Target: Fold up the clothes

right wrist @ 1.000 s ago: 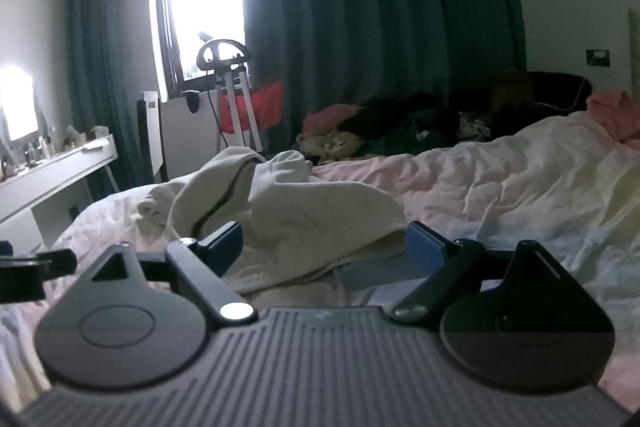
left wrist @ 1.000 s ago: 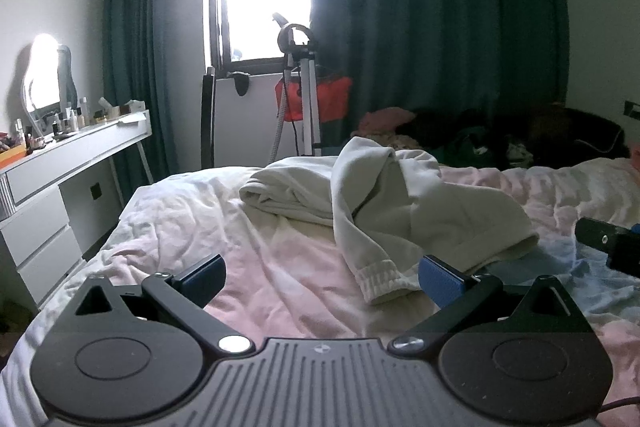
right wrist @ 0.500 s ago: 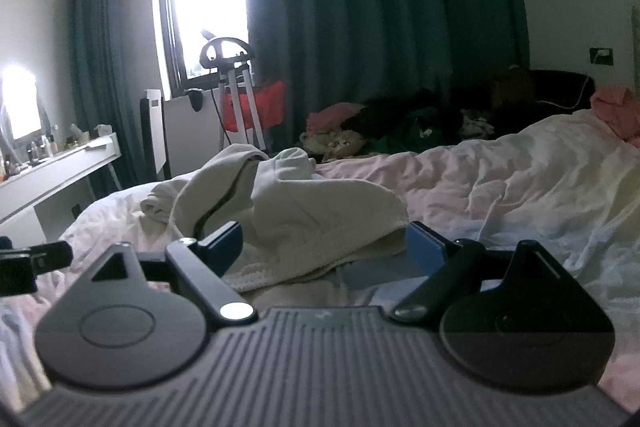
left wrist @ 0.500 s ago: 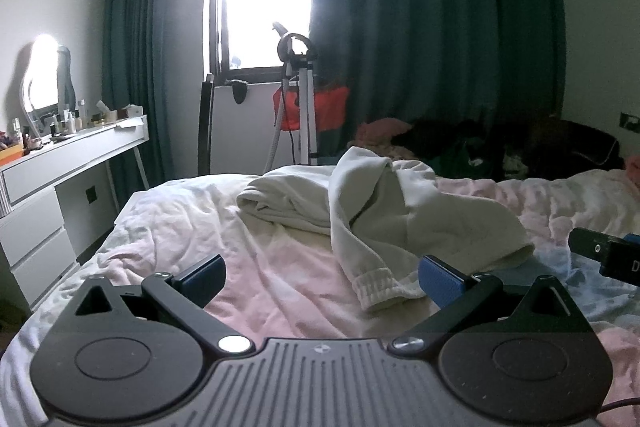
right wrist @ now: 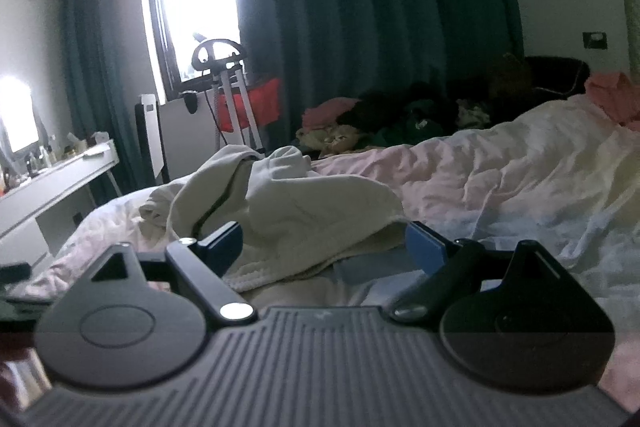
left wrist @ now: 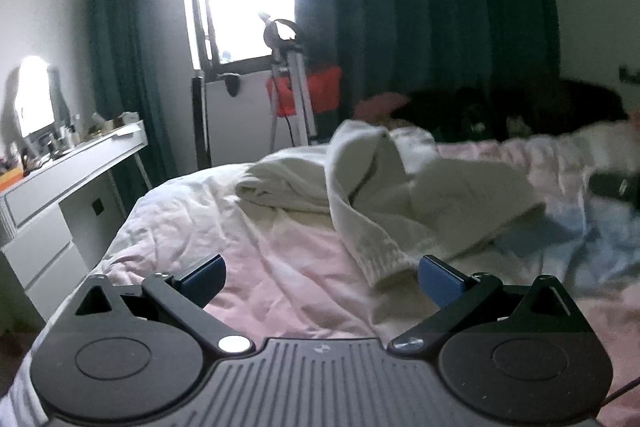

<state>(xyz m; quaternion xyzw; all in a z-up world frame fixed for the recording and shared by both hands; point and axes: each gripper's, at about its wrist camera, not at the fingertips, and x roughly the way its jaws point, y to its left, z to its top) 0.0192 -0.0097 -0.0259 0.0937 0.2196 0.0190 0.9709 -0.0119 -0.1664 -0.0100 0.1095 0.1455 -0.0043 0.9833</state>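
Lying crumpled on the bed point(left wrist: 280, 267) was a cream sweatshirt point(left wrist: 420, 195), one ribbed cuff point(left wrist: 384, 263) trailing toward the left gripper point(left wrist: 320, 277); that gripper hovered just short of it, fingers spread wide and holding nothing; the right gripper point(right wrist: 324, 247) hung low over the garment's near hem point(right wrist: 280, 267), likewise spread and empty; behind the bed stood a tripod point(left wrist: 288, 87), dark curtains point(left wrist: 420, 7), and a white tabletop point(left wrist: 72, 163) at left.

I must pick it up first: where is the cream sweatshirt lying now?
The cream sweatshirt lies crumpled on the bed, centre in both wrist views, just ahead of both open grippers.
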